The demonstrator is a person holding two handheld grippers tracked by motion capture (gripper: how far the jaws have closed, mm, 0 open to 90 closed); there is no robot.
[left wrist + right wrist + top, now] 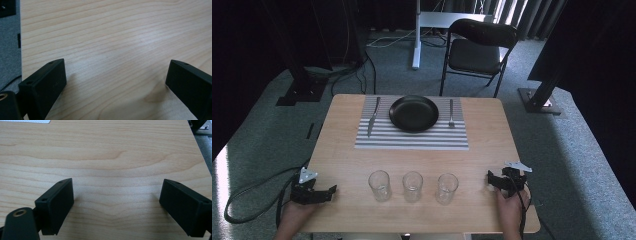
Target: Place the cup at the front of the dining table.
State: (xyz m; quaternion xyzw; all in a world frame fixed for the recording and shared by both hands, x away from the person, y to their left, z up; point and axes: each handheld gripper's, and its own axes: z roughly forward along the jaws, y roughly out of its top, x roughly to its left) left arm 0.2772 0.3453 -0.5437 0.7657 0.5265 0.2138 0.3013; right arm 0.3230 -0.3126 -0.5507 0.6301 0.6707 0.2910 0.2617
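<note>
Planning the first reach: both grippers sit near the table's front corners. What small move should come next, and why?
Probably ease the right gripper left toward the nearest glass. Its jaws stand wide apart over bare table, holding nothing, and that glass is upright with room beside it. The left gripper is equally open.

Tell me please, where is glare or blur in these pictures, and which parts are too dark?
High view: dark curtains at the sides lose detail, the three glasses look soft. Left gripper view: pale sheen on the table, near jaws slightly blurred. Right gripper view: even light, a soft shadow beside each jaw.
</note>
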